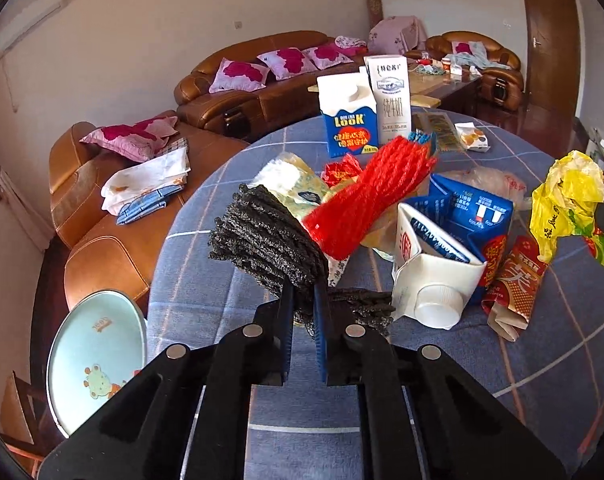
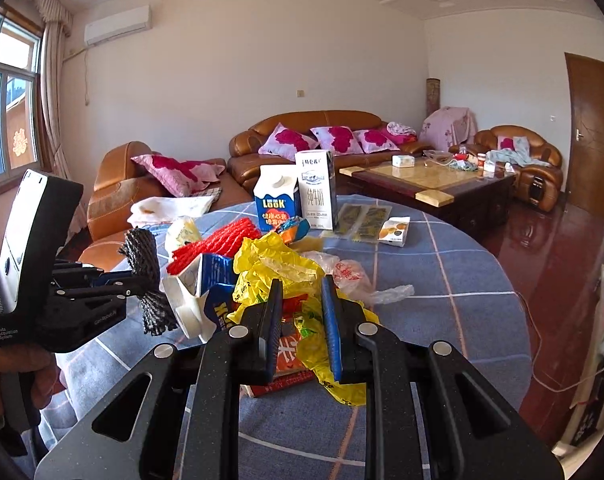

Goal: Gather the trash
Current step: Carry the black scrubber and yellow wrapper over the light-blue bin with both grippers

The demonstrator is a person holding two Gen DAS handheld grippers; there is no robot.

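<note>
My left gripper [image 1: 303, 294] is shut on a black foam net sleeve [image 1: 262, 244] and holds it above the round table [image 1: 382, 420]; it also shows in the right wrist view [image 2: 136, 280] at the left. My right gripper [image 2: 302, 292] is shut on a crumpled yellow plastic bag [image 2: 278, 264] with a red and green wrapper, lifted over the trash pile; the bag shows in the left wrist view [image 1: 566, 200]. A red foam net [image 1: 366, 196], a flattened blue and white carton [image 1: 442, 256] and a red snack wrapper [image 1: 514, 284] lie in the pile.
Two upright cartons, a blue LOOK one [image 1: 348, 114] and a white milk one [image 1: 390, 96], stand at the table's far side, next to a small white box [image 1: 472, 138]. A light blue tray [image 1: 94, 360] sits low left beside the table. Brown sofas [image 2: 322, 140] and a coffee table [image 2: 426, 184] lie beyond.
</note>
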